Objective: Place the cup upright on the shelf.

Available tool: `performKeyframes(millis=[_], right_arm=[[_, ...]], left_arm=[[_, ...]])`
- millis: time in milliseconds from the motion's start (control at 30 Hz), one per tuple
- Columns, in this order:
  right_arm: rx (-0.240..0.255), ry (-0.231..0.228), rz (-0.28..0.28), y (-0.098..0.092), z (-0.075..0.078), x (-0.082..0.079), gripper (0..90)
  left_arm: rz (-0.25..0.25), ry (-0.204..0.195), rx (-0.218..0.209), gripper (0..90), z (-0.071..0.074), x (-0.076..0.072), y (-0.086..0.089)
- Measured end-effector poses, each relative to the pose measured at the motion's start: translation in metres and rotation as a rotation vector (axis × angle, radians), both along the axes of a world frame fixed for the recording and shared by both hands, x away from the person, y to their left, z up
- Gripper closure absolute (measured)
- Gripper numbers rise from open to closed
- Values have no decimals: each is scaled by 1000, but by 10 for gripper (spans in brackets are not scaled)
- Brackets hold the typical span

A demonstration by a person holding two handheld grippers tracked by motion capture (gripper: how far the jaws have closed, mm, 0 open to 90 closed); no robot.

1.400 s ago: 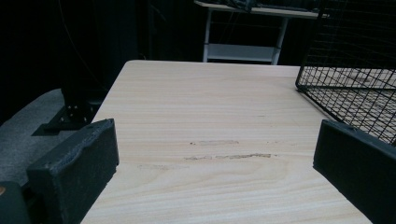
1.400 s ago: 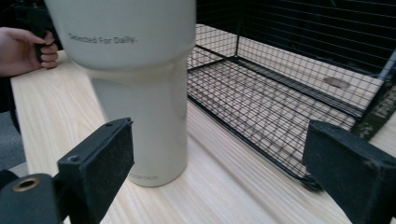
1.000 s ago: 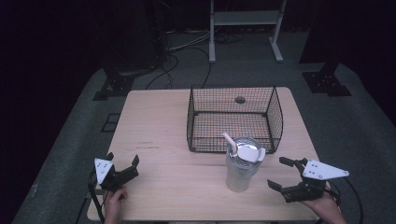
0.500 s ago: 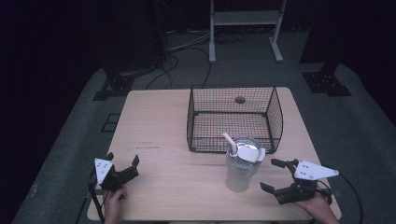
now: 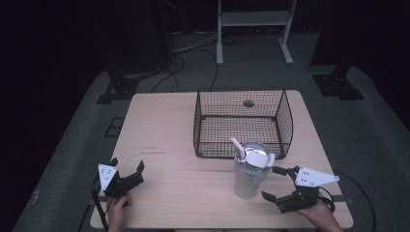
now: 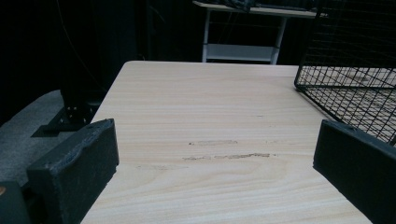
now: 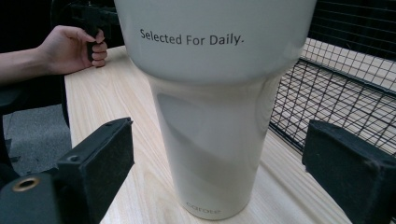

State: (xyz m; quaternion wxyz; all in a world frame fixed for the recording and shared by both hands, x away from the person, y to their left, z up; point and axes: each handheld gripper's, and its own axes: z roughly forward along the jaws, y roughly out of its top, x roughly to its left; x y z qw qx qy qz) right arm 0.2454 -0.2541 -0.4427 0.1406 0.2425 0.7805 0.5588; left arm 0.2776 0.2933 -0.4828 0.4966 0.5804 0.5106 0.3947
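The right gripper sits low over the near right part of the wooden table, held from behind by the person's right hand that enters at the bottom edge. Its jaws are spread wide and point toward the tumbler, one jaw on each side of the narrow lower body, with clear gaps on both sides; they grip nothing. In the right gripper view the tumbler stands upright between the jaws, its base resting on the table.

The left gripper rests at the near left corner of the table, held by the left hand, its jaws also wide apart and empty, aimed across the bare wood toward the wire basket. In the right gripper view the left hand shows closed around a dark handle.

The tumbler stands just in front of the basket's near wall, with a white straw rising from its lid. Whether the tumbler touches the mesh cannot be told. In the right gripper view the tumbler's top is cut off. A small dark object lies by the basket's far wall, too small to identify.

The tumbler reads "Selected For Daily." on its upper body, and small lettering near the base looks like "carote".
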Motion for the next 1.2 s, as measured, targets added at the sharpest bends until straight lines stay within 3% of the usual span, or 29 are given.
performKeyframes(millis=[500,1200], right_arm=[[-9,4,-5,20,-8,8,83],[45,-13,-11,42,-15,23,70]], left_arm=[[-1,-3,1,0,0,0,0],[-1,-3,2,0,0,0,0]])
